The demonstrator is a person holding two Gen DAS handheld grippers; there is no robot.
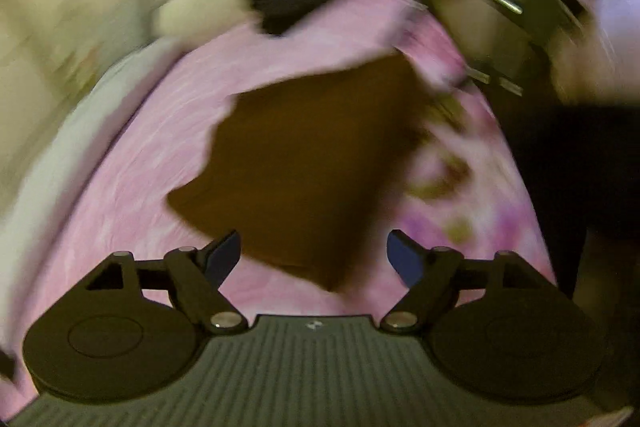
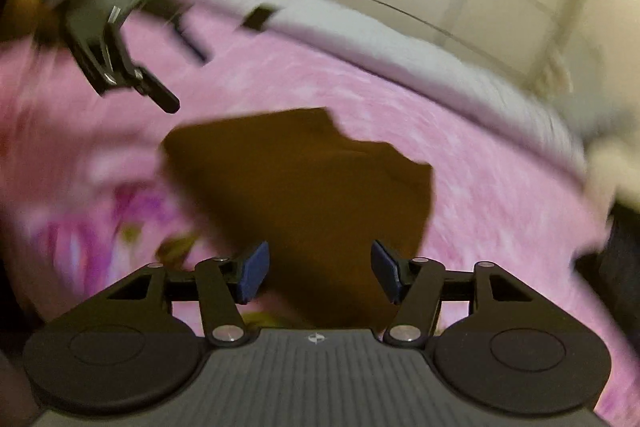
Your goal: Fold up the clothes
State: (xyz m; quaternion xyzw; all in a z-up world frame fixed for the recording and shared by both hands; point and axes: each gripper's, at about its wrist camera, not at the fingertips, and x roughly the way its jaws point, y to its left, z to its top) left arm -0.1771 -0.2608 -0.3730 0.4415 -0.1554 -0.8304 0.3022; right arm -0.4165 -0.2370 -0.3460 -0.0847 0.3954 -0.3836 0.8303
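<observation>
garment: brown cloth (image 1: 312,167) lying folded-ish on pink bed cover (image 1: 132,163)
left gripper (image 1: 314,259): fingers wide, empty, above near edge
right gripper (image 2: 319,273): fingers wide, empty
tip: pinch both layers at corners, lift evenly; frames blurred

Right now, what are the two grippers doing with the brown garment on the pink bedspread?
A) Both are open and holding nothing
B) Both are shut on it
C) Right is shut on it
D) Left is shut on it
A: the left gripper and right gripper both show spread fingers with nothing between them, while the brown garment lies on the pink bedspread.
</observation>
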